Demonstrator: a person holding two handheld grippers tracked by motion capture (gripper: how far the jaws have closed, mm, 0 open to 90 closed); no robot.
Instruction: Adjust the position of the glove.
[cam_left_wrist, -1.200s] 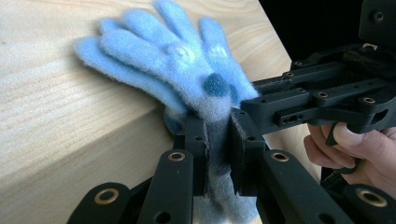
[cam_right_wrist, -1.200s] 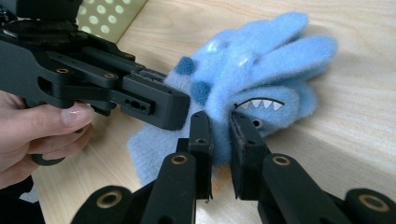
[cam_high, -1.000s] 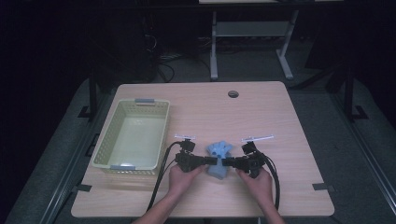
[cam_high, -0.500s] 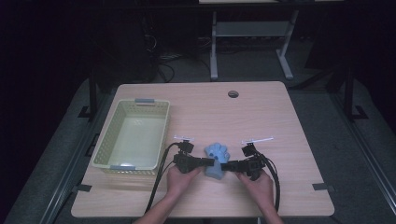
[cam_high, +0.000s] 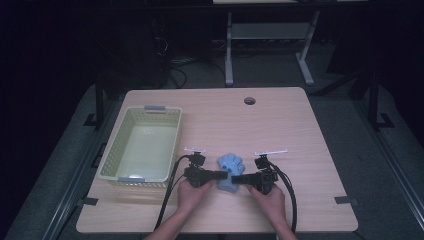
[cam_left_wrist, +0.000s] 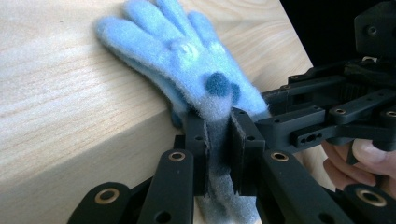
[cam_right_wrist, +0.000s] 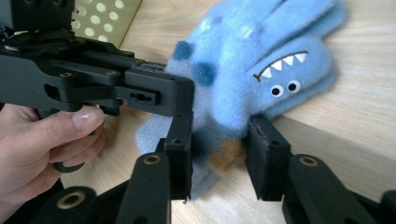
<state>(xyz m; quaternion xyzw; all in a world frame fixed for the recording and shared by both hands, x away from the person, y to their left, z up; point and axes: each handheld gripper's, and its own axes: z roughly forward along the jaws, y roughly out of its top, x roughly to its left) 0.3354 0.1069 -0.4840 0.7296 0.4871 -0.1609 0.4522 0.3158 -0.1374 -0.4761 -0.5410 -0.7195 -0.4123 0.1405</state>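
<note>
High view: a wooden table (cam_high: 280, 120) carries a pale yellow perforated basket (cam_high: 142, 145) toward nine o'clock, and a fuzzy blue glove (cam_high: 230, 171) lies on the boards toward six o'clock, near the front edge. The left gripper (cam_high: 223, 175) reaches the glove from nine o'clock and the right gripper (cam_high: 237, 179) from three o'clock, each held in a hand, cables trailing to six. Left gripper view: the glove (cam_left_wrist: 187, 60) has its fingers pointing to eleven o'clock, and its cuff runs down between the jaws of the left gripper (cam_left_wrist: 218, 149), which are closed almost together and pinch the fabric; the right gripper's body sits at three o'clock. Right gripper view: the glove (cam_right_wrist: 261, 60) bears a toothy face with two eyes; the right gripper (cam_right_wrist: 219, 156) has its jaws partly apart around the cuff end, the fabric bulging between them and touching both. The left gripper's body crosses in from nine o'clock, beside the basket's (cam_right_wrist: 105, 14) corner at eleven.
</note>
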